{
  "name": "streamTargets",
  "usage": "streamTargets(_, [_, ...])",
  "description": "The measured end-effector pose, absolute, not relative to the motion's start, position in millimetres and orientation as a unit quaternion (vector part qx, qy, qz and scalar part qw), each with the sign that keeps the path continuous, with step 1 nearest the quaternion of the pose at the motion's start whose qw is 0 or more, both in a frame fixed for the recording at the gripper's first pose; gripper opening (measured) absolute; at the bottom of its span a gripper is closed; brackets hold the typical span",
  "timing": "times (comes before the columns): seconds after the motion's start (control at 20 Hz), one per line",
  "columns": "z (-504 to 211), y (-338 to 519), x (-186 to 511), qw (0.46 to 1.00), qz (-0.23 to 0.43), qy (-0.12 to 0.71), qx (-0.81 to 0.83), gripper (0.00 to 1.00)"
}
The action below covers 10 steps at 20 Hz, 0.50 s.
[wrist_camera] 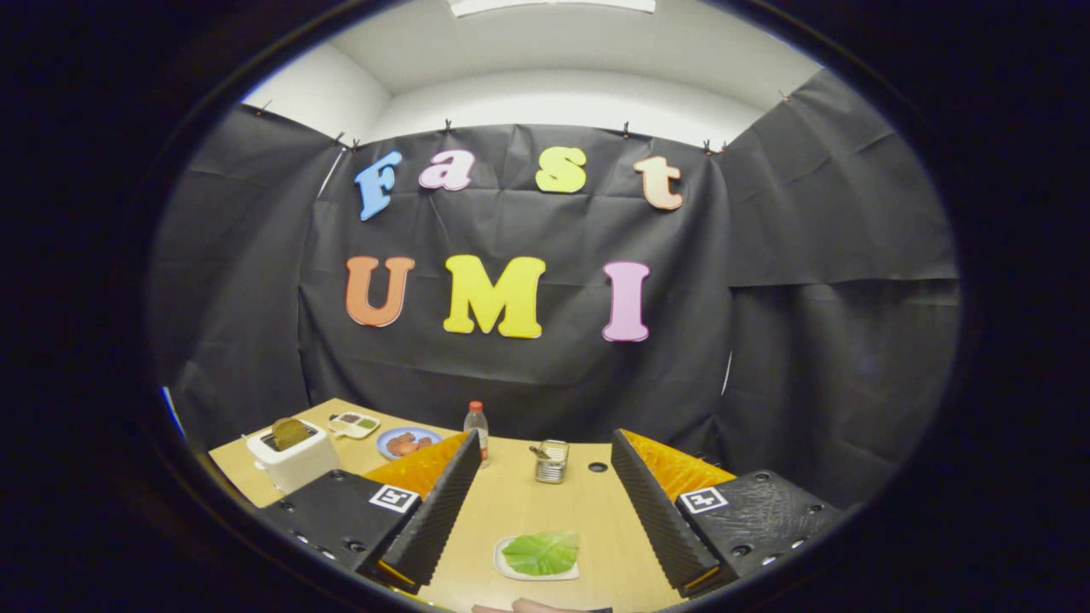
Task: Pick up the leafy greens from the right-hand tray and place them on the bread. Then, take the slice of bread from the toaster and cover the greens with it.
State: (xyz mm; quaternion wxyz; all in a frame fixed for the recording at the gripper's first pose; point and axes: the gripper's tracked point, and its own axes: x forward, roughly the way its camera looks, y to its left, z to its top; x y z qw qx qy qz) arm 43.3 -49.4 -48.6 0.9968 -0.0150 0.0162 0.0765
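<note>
My gripper [543,438] is open, its two fingers spread wide above the wooden table [511,511]. Between the fingers, close to their base, a flat green leaf [542,552] lies on a small white tray [502,564]; neither finger touches it. A white toaster [294,460] stands off to the left beyond the left finger, with a browned slice of bread [290,432] sticking up out of its slot. A pale, pinkish shape [541,606] shows just below the tray, too cut off to identify.
Behind the toaster are a small compartment dish [353,424] and a blue plate [407,443] holding reddish food. A red-capped bottle [477,426] and a metal wire basket [552,461] stand near the table's far edge, beside a round hole [598,466].
</note>
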Motion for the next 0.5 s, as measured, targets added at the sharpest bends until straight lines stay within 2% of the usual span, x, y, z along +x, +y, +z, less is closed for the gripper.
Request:
streamTargets(0.2, [-74.5, -58.2, 61.5, 0.995, 0.094, 0.029, -0.025, 0.95])
streamTargets(0.5, [-158.1, -69.4, 112.6, 0.986, 0.127, 0.101, -0.041, 0.95])
